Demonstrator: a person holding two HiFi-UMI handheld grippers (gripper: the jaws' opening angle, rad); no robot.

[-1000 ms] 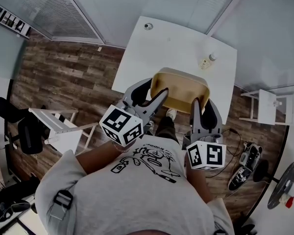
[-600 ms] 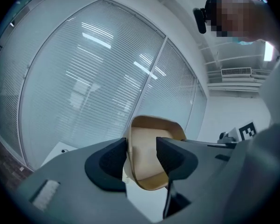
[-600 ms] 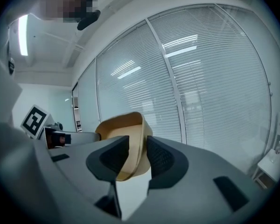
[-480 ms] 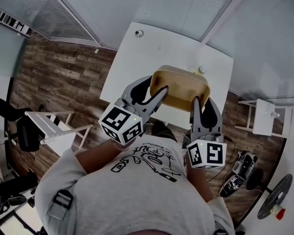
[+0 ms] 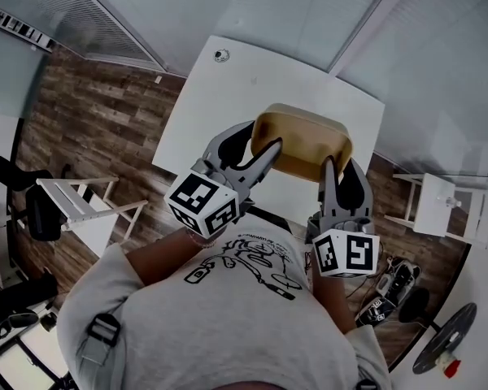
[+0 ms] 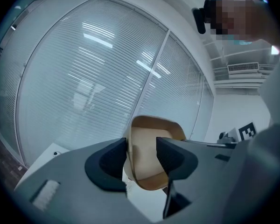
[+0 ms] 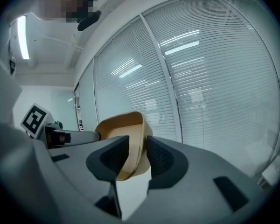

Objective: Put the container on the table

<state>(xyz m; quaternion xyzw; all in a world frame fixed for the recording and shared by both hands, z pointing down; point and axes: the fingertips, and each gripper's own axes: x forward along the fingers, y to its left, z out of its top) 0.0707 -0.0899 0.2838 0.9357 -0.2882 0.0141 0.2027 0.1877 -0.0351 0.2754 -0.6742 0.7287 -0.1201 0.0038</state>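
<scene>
A tan plastic container (image 5: pixel 302 139) hangs in the air over the near part of the white table (image 5: pixel 228 108), held between both grippers. My left gripper (image 5: pixel 268 148) is shut on the container's left wall, and my right gripper (image 5: pixel 329 167) is shut on its right wall. In the left gripper view the container (image 6: pixel 149 171) shows its open inside, with its wall pinched between the jaws of that gripper (image 6: pixel 141 154). The right gripper view has the container (image 7: pixel 121 129) with its rim clamped in the gripper (image 7: pixel 138 154).
A small round object (image 5: pixel 220 54) lies at the table's far left corner. A white stool (image 5: pixel 439 205) stands right of the table, a white chair (image 5: pixel 81 205) to the left on the wood floor. Shoes (image 5: pixel 386 287) lie at lower right. Blinds cover the far wall.
Both grippers carried the container forward, farther over the table. The small bottle on the table is now hidden behind the container.
</scene>
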